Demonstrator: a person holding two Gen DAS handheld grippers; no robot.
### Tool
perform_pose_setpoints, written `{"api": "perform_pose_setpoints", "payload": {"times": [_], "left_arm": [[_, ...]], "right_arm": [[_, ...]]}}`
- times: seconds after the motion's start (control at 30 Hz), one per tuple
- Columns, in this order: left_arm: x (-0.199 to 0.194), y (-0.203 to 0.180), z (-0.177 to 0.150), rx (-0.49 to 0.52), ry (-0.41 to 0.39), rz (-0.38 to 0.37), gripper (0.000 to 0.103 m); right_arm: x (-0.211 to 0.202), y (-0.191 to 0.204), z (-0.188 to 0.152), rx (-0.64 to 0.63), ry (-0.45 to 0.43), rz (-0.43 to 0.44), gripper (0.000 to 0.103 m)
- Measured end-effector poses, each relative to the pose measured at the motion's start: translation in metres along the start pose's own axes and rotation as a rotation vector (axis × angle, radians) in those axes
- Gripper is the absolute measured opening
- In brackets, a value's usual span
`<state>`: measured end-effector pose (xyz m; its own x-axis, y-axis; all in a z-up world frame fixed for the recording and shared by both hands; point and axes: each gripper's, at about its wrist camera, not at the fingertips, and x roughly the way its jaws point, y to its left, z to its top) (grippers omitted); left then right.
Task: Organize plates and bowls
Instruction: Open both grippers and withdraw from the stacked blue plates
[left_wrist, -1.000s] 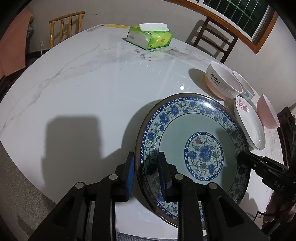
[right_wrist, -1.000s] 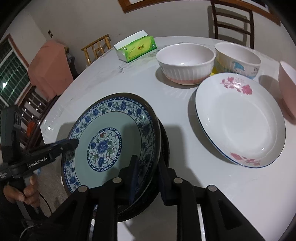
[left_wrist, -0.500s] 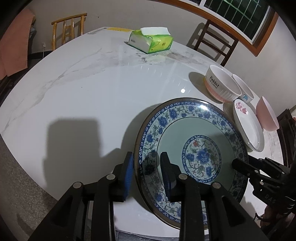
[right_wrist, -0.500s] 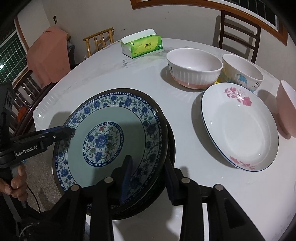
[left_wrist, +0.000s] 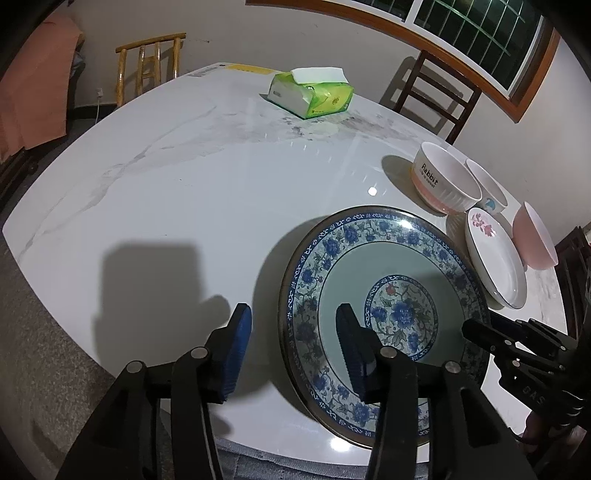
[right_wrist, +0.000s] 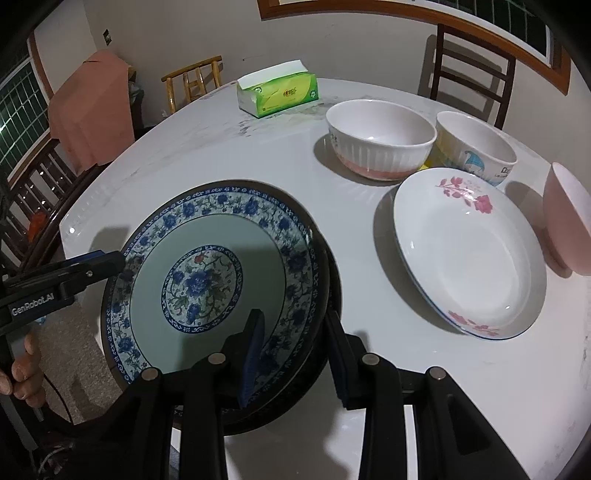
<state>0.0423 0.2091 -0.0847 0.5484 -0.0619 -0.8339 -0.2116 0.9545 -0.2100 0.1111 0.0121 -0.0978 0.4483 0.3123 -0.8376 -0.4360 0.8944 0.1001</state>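
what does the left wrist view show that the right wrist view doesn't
Only the left wrist view: the "Rabbit" lettering on the ribbed bowl, and the left hand-held gripper, open astride the blue floral plate rim.

Only the right wrist view: a hand holding that gripper, and the right hand-held gripper astride the plate's opposite rim.

Both: the plate on the table, white flowered plate, pink bowl, tissue pack.

The right gripper (right_wrist: 293, 350) has its fingers on both sides of the blue flower plate's (right_wrist: 207, 277) rim, not pressing it. A white plate (right_wrist: 469, 258) sits nearby.
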Motion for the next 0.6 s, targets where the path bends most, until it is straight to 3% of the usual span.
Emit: {"api": "perform_pose_setpoints", "payload": {"times": [0.17, 0.6], "left_arm": [[-0.006, -0.004, -0.002, 0.001, -0.018, 0.012, 0.052], [-0.024, -0.036, -0.005, 0.046, -0.066, 0.030, 0.056]], "right_arm": [[-0.006, -0.001, 0.000, -0.012, -0.020, -0.012, 0.034], [-0.030, -0.020, -0.007, 0.034, -0.075, -0.010, 0.034]]}}
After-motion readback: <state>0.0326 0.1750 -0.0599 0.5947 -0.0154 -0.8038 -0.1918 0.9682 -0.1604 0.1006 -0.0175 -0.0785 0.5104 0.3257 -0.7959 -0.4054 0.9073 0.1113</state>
